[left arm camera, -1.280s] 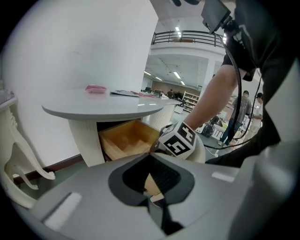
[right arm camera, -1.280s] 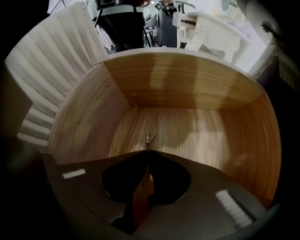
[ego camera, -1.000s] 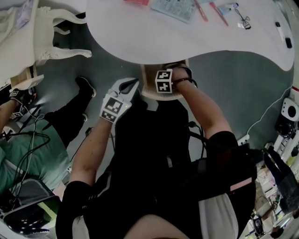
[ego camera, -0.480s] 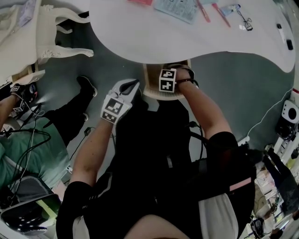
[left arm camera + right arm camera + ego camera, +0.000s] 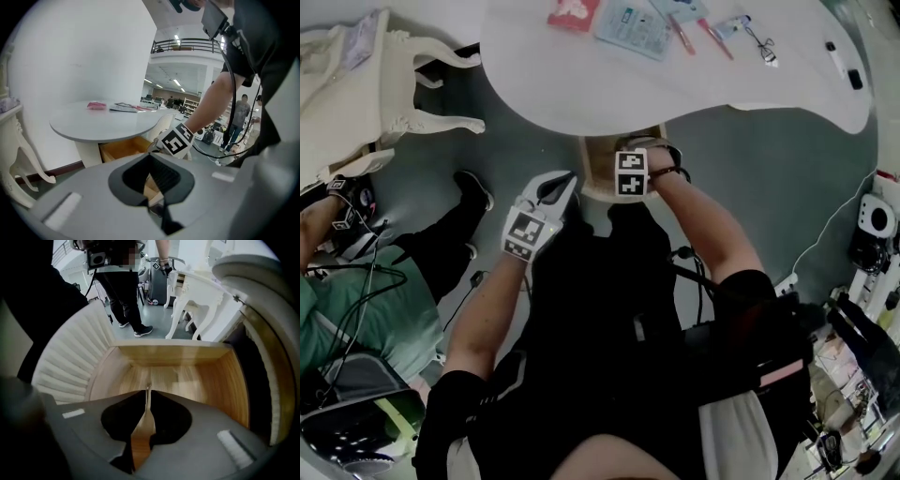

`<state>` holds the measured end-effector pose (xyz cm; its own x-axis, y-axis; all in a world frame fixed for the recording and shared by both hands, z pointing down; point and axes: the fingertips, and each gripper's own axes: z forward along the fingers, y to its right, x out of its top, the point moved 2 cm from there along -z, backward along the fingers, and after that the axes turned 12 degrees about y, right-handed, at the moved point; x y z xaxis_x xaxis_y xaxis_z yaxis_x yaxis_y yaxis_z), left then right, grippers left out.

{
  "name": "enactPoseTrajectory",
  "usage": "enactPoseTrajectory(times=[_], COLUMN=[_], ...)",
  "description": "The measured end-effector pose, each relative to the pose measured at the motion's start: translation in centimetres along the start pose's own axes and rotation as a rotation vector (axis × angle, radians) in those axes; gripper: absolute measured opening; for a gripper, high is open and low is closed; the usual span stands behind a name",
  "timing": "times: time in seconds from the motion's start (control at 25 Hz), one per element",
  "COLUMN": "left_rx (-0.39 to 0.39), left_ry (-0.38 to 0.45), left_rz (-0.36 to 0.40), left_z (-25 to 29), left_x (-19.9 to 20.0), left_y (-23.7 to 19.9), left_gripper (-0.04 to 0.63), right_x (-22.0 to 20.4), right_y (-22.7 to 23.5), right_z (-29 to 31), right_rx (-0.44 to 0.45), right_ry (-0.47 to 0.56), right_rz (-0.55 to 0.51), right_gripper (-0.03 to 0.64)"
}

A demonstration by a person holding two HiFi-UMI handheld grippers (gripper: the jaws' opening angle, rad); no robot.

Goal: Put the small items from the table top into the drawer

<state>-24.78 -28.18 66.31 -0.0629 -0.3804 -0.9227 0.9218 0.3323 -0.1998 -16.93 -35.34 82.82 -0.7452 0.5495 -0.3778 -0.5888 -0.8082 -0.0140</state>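
Observation:
The small items lie at the far side of the round white table (image 5: 581, 84): a pink packet (image 5: 573, 11), a printed booklet (image 5: 631, 24), pens (image 5: 684, 34), a clip (image 5: 759, 45) and two small dark pieces (image 5: 855, 79). Below the table's near edge the wooden drawer (image 5: 600, 167) stands open, and its floor (image 5: 187, 380) is bare. My right gripper (image 5: 630, 172) (image 5: 148, 387) is at the drawer, jaws shut and empty, pointing into it. My left gripper (image 5: 547, 199) (image 5: 149, 155) hangs beside it to the left, shut and holding nothing.
A white carved chair (image 5: 403, 84) stands left of the table. A seated person in green (image 5: 356, 309) with cables is at the far left. Equipment and a cable (image 5: 872, 225) lie on the floor at the right. The drawer's fluted white front (image 5: 70, 362) curves on the left.
The head view has tilted up, so more of the table top and its items show. Both grippers stay about where they were by the open drawer.

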Motion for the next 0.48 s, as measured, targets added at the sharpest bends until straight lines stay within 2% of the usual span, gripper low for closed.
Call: enactPoseTrajectory(times=[0.12, 0.2, 0.48], left_rx=[-0.002, 0.007, 0.021], left_ry=[0.018, 0.040, 0.125], left_rz=[0.005, 0.013, 0.028], left_z=[-0.8, -1.8, -4.0], left_x=[1.4, 2.4, 6.1], left_y=[0.4, 0.7, 1.7], left_gripper=[0.000, 0.000, 0.000], right_x=[0.6, 1.4, 4.3], right_y=[-0.9, -1.6, -2.6], right_z=[-1.9, -3.4, -10.1], right_rx=[0.007, -0.003, -0.143], right_ry=[0.010, 0.050, 0.227], right_rz=[0.010, 0.053, 0.229], right_gripper=[0.029, 0.011, 0.003])
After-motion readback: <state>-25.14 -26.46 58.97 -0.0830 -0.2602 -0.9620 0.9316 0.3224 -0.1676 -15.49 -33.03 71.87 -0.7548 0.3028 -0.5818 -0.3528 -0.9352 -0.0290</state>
